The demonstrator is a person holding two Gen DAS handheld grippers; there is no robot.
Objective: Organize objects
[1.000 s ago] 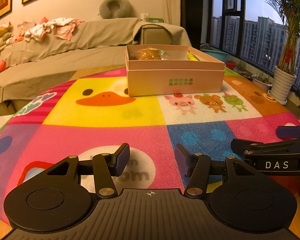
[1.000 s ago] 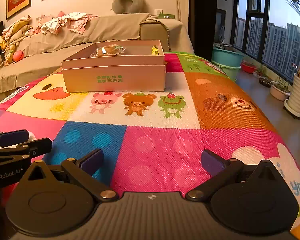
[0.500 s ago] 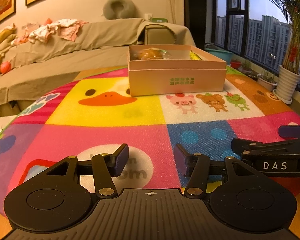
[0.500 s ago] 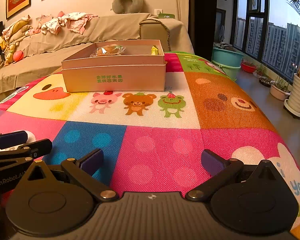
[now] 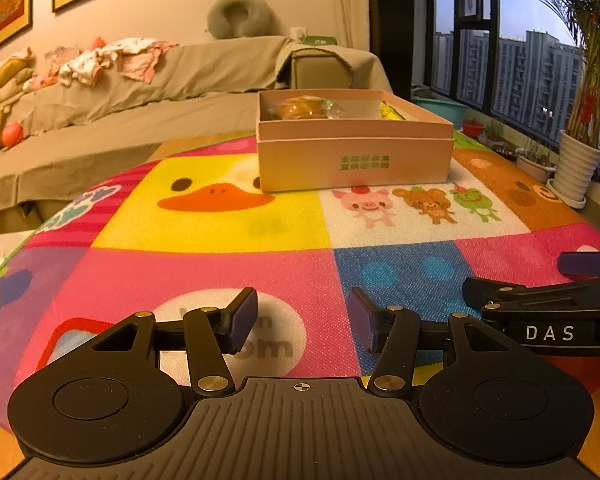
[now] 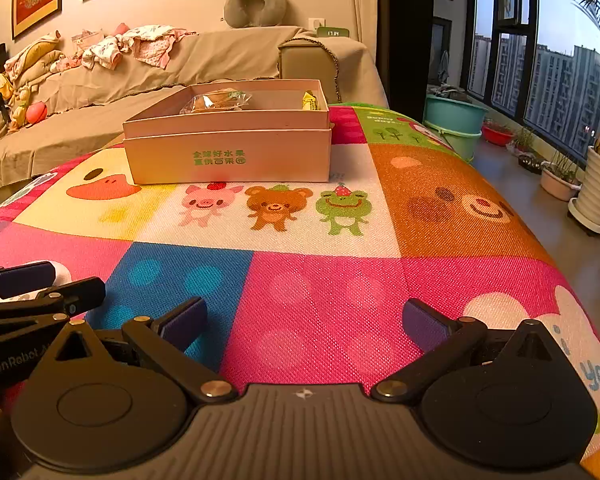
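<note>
Pink cardboard box at the far side of the bench, on a colourful cartoon-animal cloth, lid off, green print on its front wall. Inside: a wrapped bun toward the left, a small yellow packet at the right end. Left gripper low over the near edge of the cloth, fingers parted, nothing between. Right gripper just beside it, fingers spread wider, likewise empty. Both well apart from the box. Covered sofa with heaped clothes behind; potted plant by the window.
</note>
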